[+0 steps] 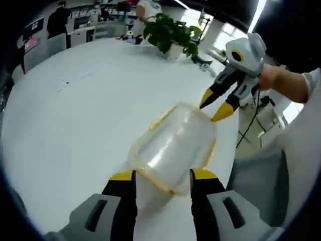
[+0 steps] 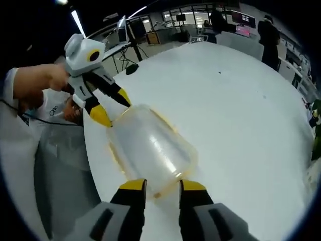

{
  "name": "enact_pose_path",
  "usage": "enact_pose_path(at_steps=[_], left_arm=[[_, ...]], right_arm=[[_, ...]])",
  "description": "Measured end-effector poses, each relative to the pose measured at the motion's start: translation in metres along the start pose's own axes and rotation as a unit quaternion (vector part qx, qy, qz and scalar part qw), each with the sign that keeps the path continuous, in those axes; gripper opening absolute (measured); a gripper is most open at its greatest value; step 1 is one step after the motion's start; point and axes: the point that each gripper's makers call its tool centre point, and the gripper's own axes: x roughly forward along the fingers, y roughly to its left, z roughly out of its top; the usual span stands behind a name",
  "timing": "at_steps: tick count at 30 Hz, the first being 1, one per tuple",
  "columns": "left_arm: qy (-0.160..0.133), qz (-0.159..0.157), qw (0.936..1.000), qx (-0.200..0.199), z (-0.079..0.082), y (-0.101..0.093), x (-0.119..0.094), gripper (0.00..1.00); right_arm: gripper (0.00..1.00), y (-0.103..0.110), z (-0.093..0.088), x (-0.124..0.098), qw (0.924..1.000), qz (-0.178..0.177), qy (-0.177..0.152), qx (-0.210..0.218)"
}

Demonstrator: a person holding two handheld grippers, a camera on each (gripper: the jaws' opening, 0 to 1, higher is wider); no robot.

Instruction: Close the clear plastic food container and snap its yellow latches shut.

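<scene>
The clear plastic container (image 1: pixel 173 148) lies on the white table (image 1: pixel 75 115), with a yellowish rim running round its lower edge. In the left gripper view my left gripper (image 1: pixel 163 175) is open, its yellow-tipped jaws straddling the container's near end. My right gripper (image 1: pixel 213 106), held in a hand, comes in from the upper right with its tips slightly apart at the container's far end. In the right gripper view the same container (image 2: pixel 150 145) stretches away between my open right gripper (image 2: pixel 163 185) and the left gripper (image 2: pixel 111 106) at its far corner.
The container sits close to the curved table edge (image 1: pixel 235 135), beyond which a person's light sleeve and grey trousers show. A potted plant (image 1: pixel 170 32) stands at the table's far side. Desks, monitors and people (image 2: pixel 268 35) fill the background. The table (image 2: pixel 241 110) spreads wide to the right.
</scene>
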Motion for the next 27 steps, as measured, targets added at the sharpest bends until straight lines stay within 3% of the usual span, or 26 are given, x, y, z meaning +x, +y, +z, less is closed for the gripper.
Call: enact_pose_path(at_steps=[2,8,10,12,16,27], left_arm=[[0.002,0.009,0.9996,0.025,0.002,0.001,-0.002,0.36],[-0.015,-0.006,0.9971,0.075,0.017,-0.014,-0.005,0.33],[-0.013,-0.010,0.9959,0.089,0.019,-0.017,-0.004,0.34],[-0.018,-0.016,0.9914,0.129,0.024,-0.021,-0.002,0.33],[-0.022,-0.029,0.9896,0.139,0.029,-0.029,0.001,0.30],[-0.028,-0.050,0.9834,0.172,0.040,-0.042,0.022,0.25]], right_arm=[[0.19,0.000,0.001,-0.002,0.9998,-0.004,0.003,-0.020],[0.19,0.003,0.003,-0.004,0.9986,-0.006,0.004,-0.052],[0.19,0.007,0.007,-0.006,0.9983,-0.001,-0.004,-0.058],[0.20,0.014,0.019,-0.007,0.9972,0.015,-0.034,-0.065],[0.19,0.025,0.030,-0.009,0.9920,0.041,-0.063,-0.101],[0.13,0.037,0.047,0.000,0.9839,0.056,-0.069,-0.155]])
